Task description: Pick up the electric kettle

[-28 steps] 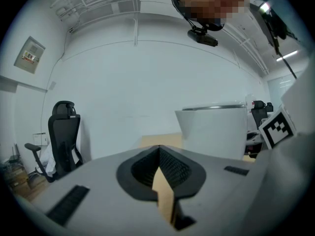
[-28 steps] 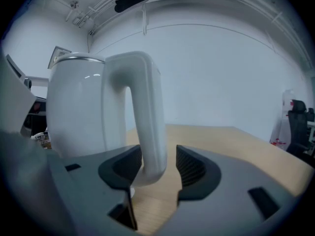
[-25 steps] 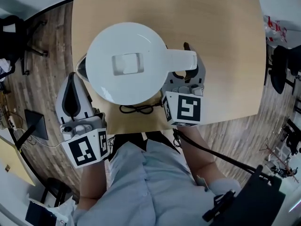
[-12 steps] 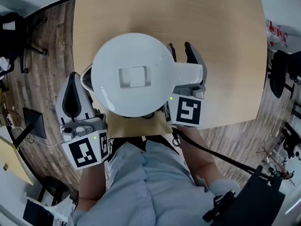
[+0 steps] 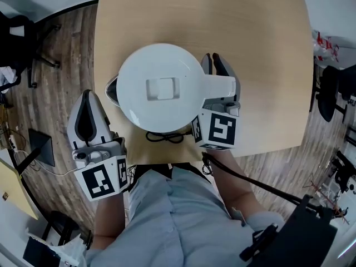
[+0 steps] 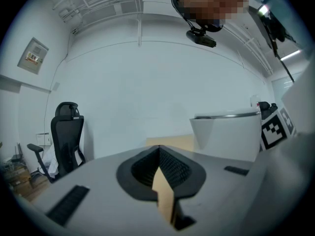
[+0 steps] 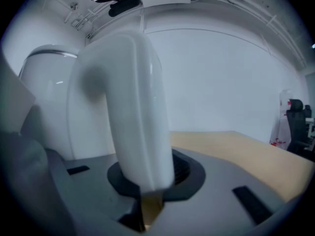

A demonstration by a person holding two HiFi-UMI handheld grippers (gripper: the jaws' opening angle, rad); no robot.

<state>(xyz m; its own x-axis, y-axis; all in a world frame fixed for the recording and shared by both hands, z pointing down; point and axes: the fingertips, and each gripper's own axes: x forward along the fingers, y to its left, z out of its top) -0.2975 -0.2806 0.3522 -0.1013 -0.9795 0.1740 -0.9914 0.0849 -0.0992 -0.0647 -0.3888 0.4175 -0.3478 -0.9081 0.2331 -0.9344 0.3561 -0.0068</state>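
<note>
A white electric kettle [image 5: 161, 88] stands on the light wooden table [image 5: 267, 38], its handle [image 5: 219, 85] pointing right. My right gripper [image 5: 216, 65] reaches along the handle from the near side. Its jaws have just been closing and now clamp the handle [image 7: 133, 112], whose white bar fills the gap between the pads in the right gripper view [image 7: 147, 191]. My left gripper [image 5: 88, 96] hangs level off the table's left edge beside the kettle, shut with nothing in it [image 6: 160, 168]. The kettle's body [image 6: 229, 134] shows to its right.
A black power cord [image 5: 164, 137] loops on the table at the kettle's near side. Black office chairs stand on the wooden floor at the left [image 5: 16, 38] and right [image 5: 334, 82]. A black cable [image 5: 250, 179] trails from the right gripper.
The right gripper's jaws have narrowed from wide apart to tight against the kettle's handle. The left gripper has stayed where it was.
</note>
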